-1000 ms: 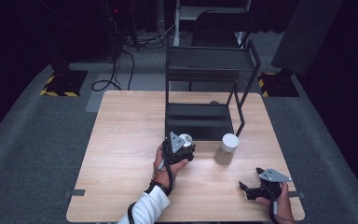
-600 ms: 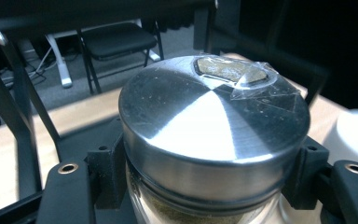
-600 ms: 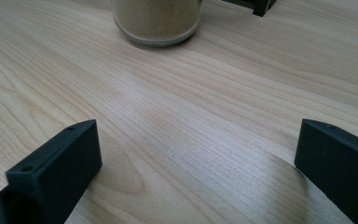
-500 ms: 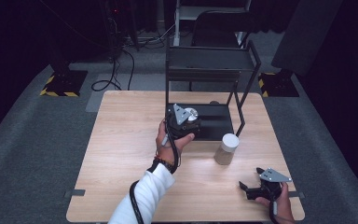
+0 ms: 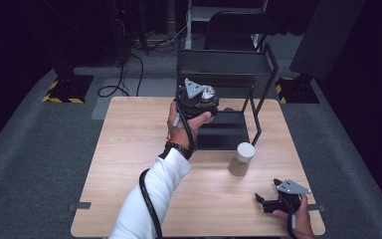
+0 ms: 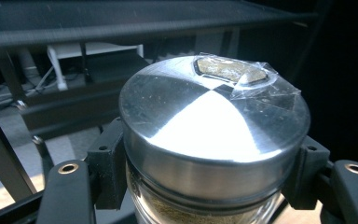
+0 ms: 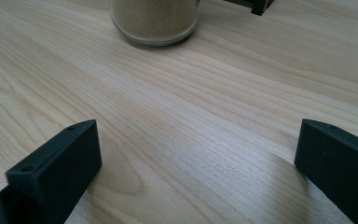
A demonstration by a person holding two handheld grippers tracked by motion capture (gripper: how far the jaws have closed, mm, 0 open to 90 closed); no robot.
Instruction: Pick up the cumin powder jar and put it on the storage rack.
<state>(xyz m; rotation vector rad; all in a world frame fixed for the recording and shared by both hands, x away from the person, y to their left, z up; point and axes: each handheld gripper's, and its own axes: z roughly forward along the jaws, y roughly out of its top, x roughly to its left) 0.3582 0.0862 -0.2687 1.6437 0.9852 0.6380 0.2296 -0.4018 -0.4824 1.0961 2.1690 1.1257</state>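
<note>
A glass jar with a shiny metal lid [image 6: 209, 126], holding tan powder, sits between the pads of my left gripper [image 6: 209, 184], which is shut on it just below the lid. Clear tape covers a patch on the lid. In the high view that left gripper [image 5: 199, 99] holds the metal-lidded jar [image 5: 208, 92] in the air in front of the black metal rack [image 5: 229, 64]. A second jar with a white lid [image 5: 242, 158] stands on the table near the rack's base; its lower part [image 7: 154, 18] is ahead of my right gripper [image 7: 196, 163]. My right gripper [image 5: 271, 201] rests open at the table's near right.
The wooden table [image 5: 129, 149] has bare surface on its left and near side. The rack has a dark bottom shelf [image 5: 224, 132] and an upper shelf on thin legs. Cables and stands lie on the grey floor beyond the table.
My left hand has lifted the metal-lidded jar up and away from me, from low over the table to the height of the rack's upper shelf. The right gripper has stayed put.
</note>
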